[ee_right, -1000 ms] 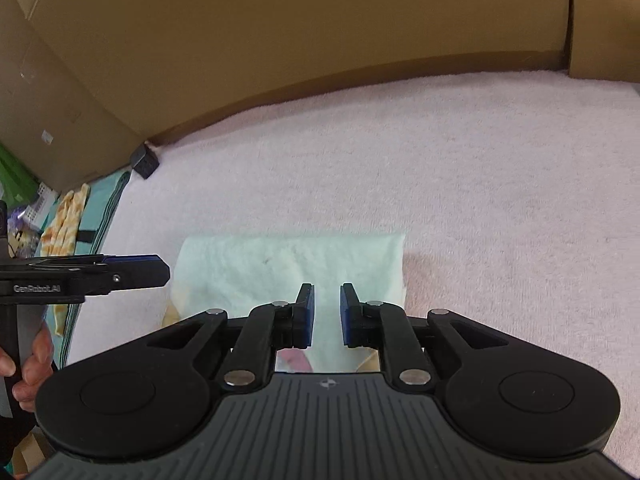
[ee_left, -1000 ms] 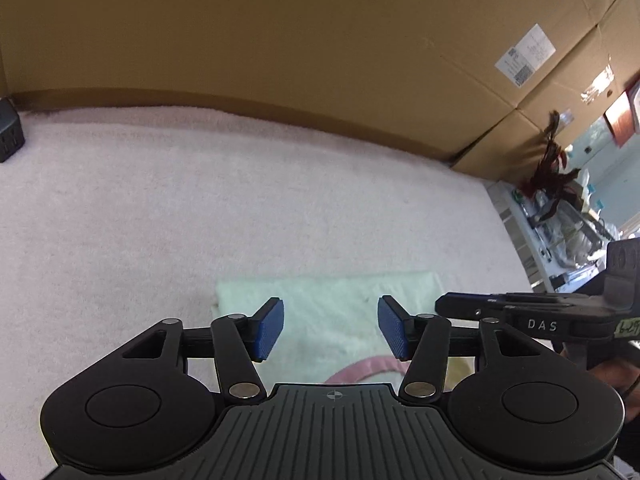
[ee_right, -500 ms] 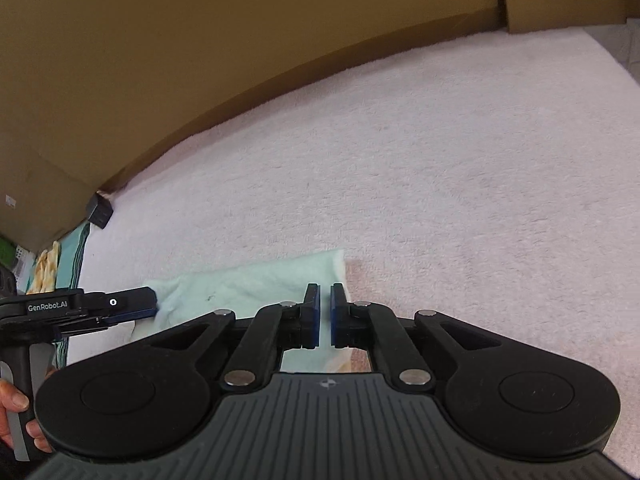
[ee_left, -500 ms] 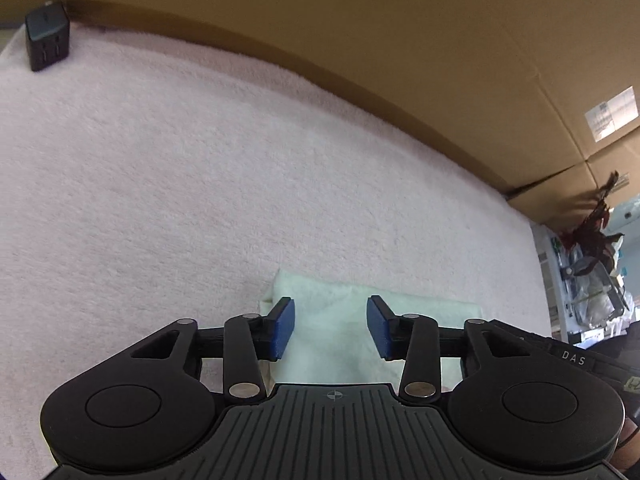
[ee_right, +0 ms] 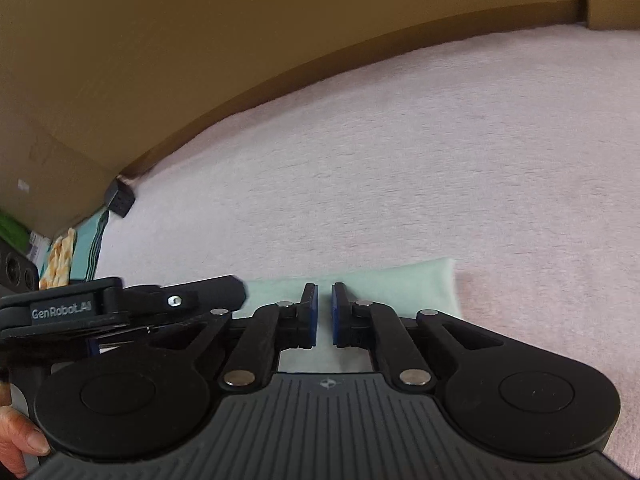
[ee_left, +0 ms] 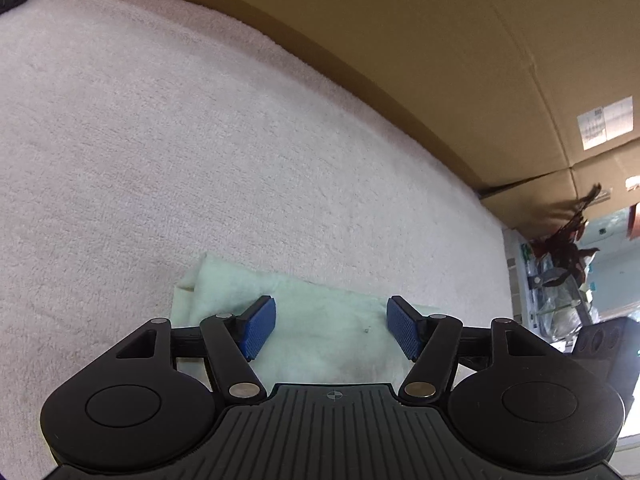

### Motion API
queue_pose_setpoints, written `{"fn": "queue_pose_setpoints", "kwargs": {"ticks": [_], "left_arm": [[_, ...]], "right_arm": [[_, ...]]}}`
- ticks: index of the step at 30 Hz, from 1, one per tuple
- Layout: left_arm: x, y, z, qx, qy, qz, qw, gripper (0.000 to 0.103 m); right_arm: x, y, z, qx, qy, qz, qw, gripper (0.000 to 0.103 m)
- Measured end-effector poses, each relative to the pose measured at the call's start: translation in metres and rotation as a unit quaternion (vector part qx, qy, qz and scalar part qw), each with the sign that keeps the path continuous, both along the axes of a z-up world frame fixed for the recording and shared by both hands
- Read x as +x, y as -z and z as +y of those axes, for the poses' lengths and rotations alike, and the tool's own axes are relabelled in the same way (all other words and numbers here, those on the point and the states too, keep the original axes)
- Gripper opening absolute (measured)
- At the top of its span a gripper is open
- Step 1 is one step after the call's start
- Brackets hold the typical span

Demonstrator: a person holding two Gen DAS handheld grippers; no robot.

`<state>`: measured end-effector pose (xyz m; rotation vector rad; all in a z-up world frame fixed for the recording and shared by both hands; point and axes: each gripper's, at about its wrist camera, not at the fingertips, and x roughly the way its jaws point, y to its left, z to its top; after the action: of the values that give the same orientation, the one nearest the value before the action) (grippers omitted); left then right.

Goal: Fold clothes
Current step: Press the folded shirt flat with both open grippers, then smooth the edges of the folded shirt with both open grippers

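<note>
- We find the folded pale green cloth point(ee_left: 320, 320) lying flat on the pink fleecy surface point(ee_left: 200, 140), which carries everything here; the cloth sits toward its near side, well away from the cardboard wall point(ee_left: 440, 40) along the far edge.
- The left gripper point(ee_left: 331, 328) hangs over the cloth with its blue pads point(ee_left: 256, 328) wide apart and opening; the cloth shows in the gap between them, and neither pad presses on it.
- The right gripper point(ee_right: 324, 314) has its pads drawn almost together, a thin slit left between them. Cloth shows behind that slit, but we cannot tell whether any fabric is caught there.
- In the right wrist view the left gripper point(ee_right: 120, 308) comes in from the left, its tip over the cloth's left end, with fingers point(ee_right: 20, 440) of a hand at the lower left corner.
- A small black block point(ee_right: 119, 200) sits at the far left corner of the surface, against the cardboard.
</note>
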<state>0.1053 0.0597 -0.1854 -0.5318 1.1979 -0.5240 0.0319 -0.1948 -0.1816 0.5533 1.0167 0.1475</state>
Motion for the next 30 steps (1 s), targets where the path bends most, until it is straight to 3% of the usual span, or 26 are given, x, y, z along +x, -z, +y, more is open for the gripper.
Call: {"fn": "queue_pose_setpoints", "kwargs": {"ticks": [2,5,6,11,13,15,17,20,24,28,30], "left_arm": [[0.003,0.000,0.013,-0.003,-0.013,0.007,0.9999,0.083],[0.000,-0.010,0.030,0.030,-0.042,-0.010,0.9986,0.093],[-0.001,-0.015,0.034,0.049,-0.054,-0.017,0.9972,0.100],[-0.015,-0.042,0.039,0.002,-0.070,-0.032,0.9970,0.103],[-0.019,-0.043,0.020,-0.022,-0.039,-0.025,0.9987,0.103],[-0.022,-0.038,0.003,-0.044,-0.014,-0.009,0.9989,0.103],[-0.029,-0.023,-0.009,-0.058,-0.003,0.022,0.9981,0.103],[-0.039,0.004,-0.003,-0.047,-0.019,0.058,0.9970,0.103],[-0.045,0.017,0.025,-0.113,-0.054,0.072,0.9895,0.103],[-0.046,-0.001,0.038,-0.095,-0.070,0.054,0.9916,0.103],[-0.052,-0.011,0.047,-0.110,-0.073,0.043,0.9903,0.103]], "right_arm": [[-0.009,0.000,-0.019,-0.006,0.028,0.004,1.000,0.000],[-0.022,-0.001,-0.044,-0.014,0.068,0.005,0.998,0.000],[-0.025,-0.003,-0.049,-0.022,0.083,0.007,0.996,0.013],[-0.043,-0.025,-0.054,0.013,0.105,-0.028,0.994,0.016],[-0.041,-0.030,-0.038,0.025,0.079,-0.035,0.996,0.023],[-0.037,-0.032,-0.019,0.036,0.047,-0.036,0.998,0.038],[-0.035,-0.026,-0.002,0.041,0.018,-0.021,0.999,0.038],[-0.042,-0.007,0.005,0.037,0.014,0.020,0.999,0.038],[-0.066,0.009,-0.016,0.083,0.051,0.019,0.995,0.021],[-0.081,0.001,-0.038,0.111,0.091,0.016,0.990,0.023],[-0.089,-0.008,-0.043,0.119,0.097,0.005,0.988,0.027]]}}
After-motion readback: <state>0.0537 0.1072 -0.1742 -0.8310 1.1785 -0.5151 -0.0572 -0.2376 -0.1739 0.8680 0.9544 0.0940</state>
